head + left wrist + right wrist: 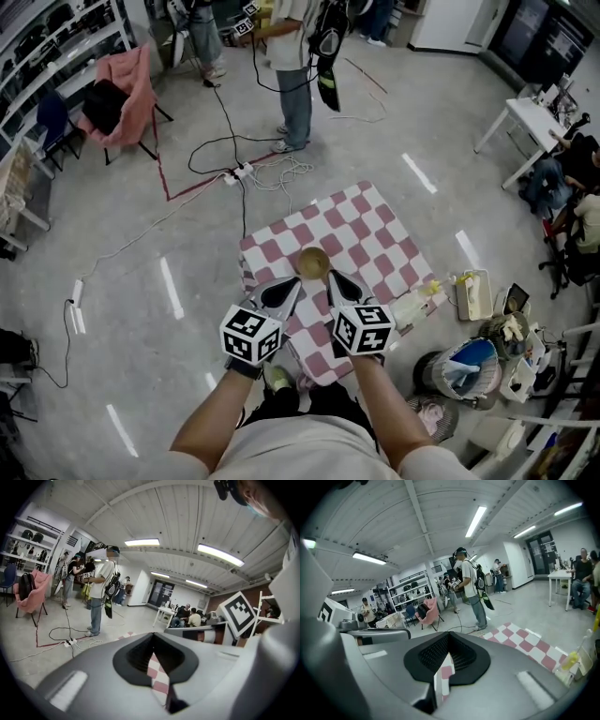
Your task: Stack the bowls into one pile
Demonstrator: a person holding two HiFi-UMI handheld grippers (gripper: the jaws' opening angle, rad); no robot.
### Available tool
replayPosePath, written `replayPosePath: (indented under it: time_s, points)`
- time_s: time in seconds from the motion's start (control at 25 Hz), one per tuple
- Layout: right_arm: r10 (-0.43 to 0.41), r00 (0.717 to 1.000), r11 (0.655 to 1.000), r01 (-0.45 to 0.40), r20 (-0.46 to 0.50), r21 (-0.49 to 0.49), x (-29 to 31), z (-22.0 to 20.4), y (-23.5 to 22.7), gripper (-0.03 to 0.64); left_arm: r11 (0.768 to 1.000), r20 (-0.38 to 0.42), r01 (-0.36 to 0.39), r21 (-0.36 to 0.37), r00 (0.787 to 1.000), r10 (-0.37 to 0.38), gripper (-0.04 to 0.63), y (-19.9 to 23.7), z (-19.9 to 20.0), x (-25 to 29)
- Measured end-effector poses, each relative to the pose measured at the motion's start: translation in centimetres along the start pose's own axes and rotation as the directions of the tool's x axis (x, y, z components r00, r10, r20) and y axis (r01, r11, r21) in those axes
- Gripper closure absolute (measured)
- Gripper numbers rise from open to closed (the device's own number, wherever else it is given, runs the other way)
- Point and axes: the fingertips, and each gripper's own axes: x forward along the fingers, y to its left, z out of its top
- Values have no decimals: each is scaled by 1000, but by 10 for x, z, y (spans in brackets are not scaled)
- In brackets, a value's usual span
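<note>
A brown bowl (313,262) sits near the middle of the pink-and-white checkered cloth (370,230); from above I cannot tell whether others are nested in it. My left gripper (292,282) hangs just in front and left of the bowl, jaws together, nothing held. My right gripper (336,278) is just in front and right of it, also shut and empty. In the left gripper view the gripper (152,637) shows only a sliver of checkered cloth (158,677) between its jaws. The right gripper view shows the gripper (447,635) the same way. The bowl is hidden in both gripper views.
A white bag with a yellow item (419,302) lies at the cloth's right edge. A bin with blue contents (466,367) and clutter stand at the right. Cables (246,169) cross the floor beyond the cloth. A person (293,75) stands farther back, and a pink chair (122,89) is far left.
</note>
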Motion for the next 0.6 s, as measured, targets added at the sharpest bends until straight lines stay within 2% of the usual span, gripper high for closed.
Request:
replayPosePath:
  time_s: [0.24,0.6]
  points:
    - [6,996,1000,-4,89,-31,-29,39,22,607,999,54,24,38,998,-26,589,-17,35,-22]
    - [28,987,997,-17,157,-69,-49,68,51,607,996,117,23,86,993,-33,589,-28,69,-47]
